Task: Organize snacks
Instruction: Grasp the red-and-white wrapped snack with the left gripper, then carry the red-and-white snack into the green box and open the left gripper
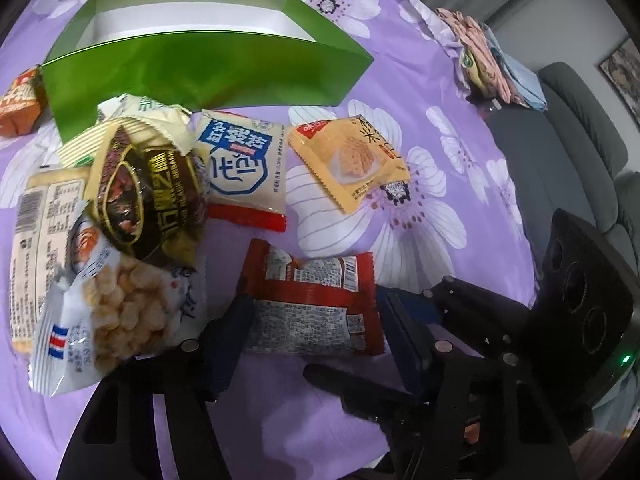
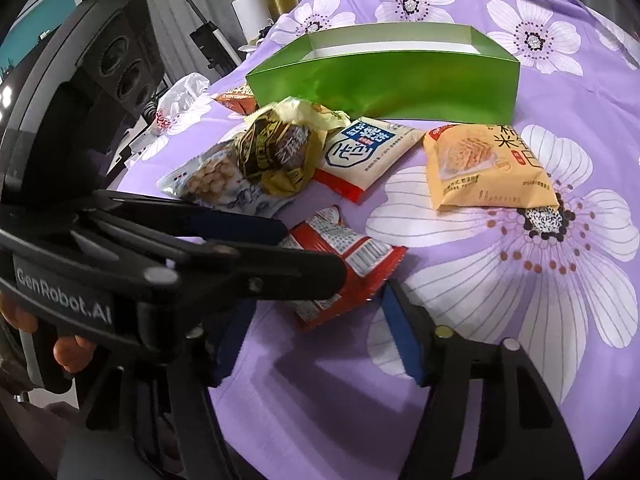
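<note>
A red snack packet (image 1: 312,308) (image 2: 352,264) lies flat on the purple flowered cloth, its printed back facing up. My left gripper (image 1: 316,308) (image 2: 316,250) straddles it, with a pad against each side edge. My right gripper (image 2: 318,300) comes in from the near side. The packet's near end lies between its fingers: the right finger touches a corner, and cloth shows beside the left finger. Behind the snacks stands an open green box (image 1: 200,76) (image 2: 384,84) with nothing visible inside.
More snacks lie in front of the box: a yellow packet (image 1: 352,160), a white and blue packet (image 1: 244,168), a dark gold packet (image 1: 148,196) and a clear bag of puffs (image 1: 120,312). An orange carton (image 1: 20,104) sits left of the box. A grey sofa (image 1: 580,128) lies beyond the cloth's edge.
</note>
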A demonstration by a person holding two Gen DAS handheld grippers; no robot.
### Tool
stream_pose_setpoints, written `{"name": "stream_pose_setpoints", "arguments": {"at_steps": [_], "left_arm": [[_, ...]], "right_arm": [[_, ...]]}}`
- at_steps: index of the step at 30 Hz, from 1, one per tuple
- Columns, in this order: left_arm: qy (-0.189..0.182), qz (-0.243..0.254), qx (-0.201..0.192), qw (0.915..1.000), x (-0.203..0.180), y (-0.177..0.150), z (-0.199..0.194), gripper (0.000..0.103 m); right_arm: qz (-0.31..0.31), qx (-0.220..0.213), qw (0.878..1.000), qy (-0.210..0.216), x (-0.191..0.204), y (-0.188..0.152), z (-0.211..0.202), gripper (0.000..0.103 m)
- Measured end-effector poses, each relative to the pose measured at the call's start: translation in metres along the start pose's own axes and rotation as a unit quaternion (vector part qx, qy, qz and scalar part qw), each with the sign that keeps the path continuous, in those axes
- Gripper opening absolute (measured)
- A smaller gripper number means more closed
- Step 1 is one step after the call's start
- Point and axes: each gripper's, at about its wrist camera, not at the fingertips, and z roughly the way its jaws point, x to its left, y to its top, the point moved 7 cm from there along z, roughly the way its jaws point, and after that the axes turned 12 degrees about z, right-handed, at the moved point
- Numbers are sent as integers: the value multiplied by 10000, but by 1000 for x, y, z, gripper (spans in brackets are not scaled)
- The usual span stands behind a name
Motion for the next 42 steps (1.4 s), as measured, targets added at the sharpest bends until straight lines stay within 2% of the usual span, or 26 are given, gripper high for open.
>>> {"name": "stream_pose_setpoints", "arguments": {"at_steps": [2,5,7,13,19,25,33,42], "left_arm": [[-55,-19,9,10000,1,2,1,66],[-140,-116,-31,9998,3,1,0,64],[-101,-118,-48,9999,4,0,0,58],[-228,-258,-189,9992,10,-1,-8,52],[-358,-208,-509,9978,3,5,-30,51],[-369,5,-976,9945,-13,33,-65,51],[-194,213,-1426,9894,-16,79,-97,51],[79,353,-1669,9853,1,124,-109,51]], "right_arm": [[74,28,10000,55,-4,4,0,48],[184,23,9996,196,-9,7,0,45],[228,-5,9992,329,-9,8,2,39],[20,-187,9997,185,1,10,0,30],[-105,-461,9989,62,10,20,-17,27],[-294,-913,9954,40,23,44,-48,27],[-575,-1450,9877,82,36,93,-71,27],[-768,-1710,9821,174,43,146,-69,27]]}}
